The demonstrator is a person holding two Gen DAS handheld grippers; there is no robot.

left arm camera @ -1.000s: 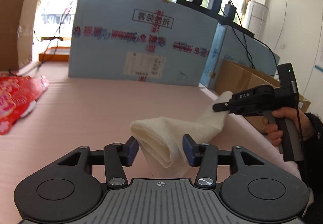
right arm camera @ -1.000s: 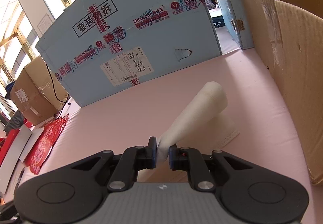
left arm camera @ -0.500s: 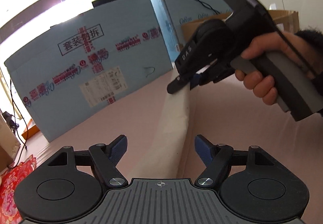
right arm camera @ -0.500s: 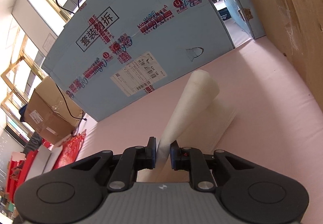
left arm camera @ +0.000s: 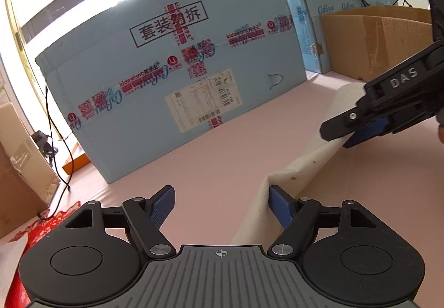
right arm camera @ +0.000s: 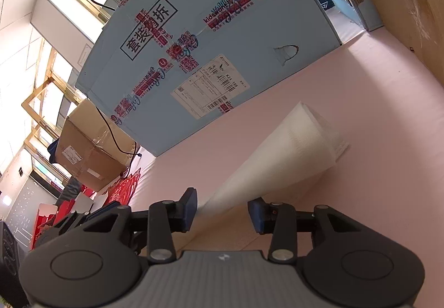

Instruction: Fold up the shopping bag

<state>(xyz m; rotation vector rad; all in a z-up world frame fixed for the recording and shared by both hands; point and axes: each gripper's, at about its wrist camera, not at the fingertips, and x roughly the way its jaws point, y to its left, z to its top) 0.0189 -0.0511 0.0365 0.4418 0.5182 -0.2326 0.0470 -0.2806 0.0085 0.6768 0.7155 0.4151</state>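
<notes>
While your right claw [right arm camera: 222, 208] points down at the pink counter [right arm camera: 374, 102], its jaws stand apart; they have just been opening, and the narrow end of the bag [right arm camera: 291, 147] lies between the blue pads without either pad pressing on it. From there the bag, white and folded into a long strip, fans out across the counter toward the blue box [right arm camera: 208, 44], its wide end flat on the pink surface near the brown carton [right arm camera: 416, 16].

Your left claw [left arm camera: 220, 205] is wide open and holds nothing. Its right pad [left arm camera: 280, 208] sits just beside a raised fold of the bag [left arm camera: 313, 163]; whether it touches the cloth, you cannot tell from this view. Its left pad [left arm camera: 162, 205] hangs over bare counter [left arm camera: 222, 158].

Seen from the left wrist, your right claw [left arm camera: 347, 136] comes in from the right edge, its tips at the upper stretch of the bag. Behind stands the blue box [left arm camera: 172, 80] with its printed label, and the brown carton [left arm camera: 374, 41] is to its right. Red paper [left arm camera: 36, 233] lies at the lower left of that view.
</notes>
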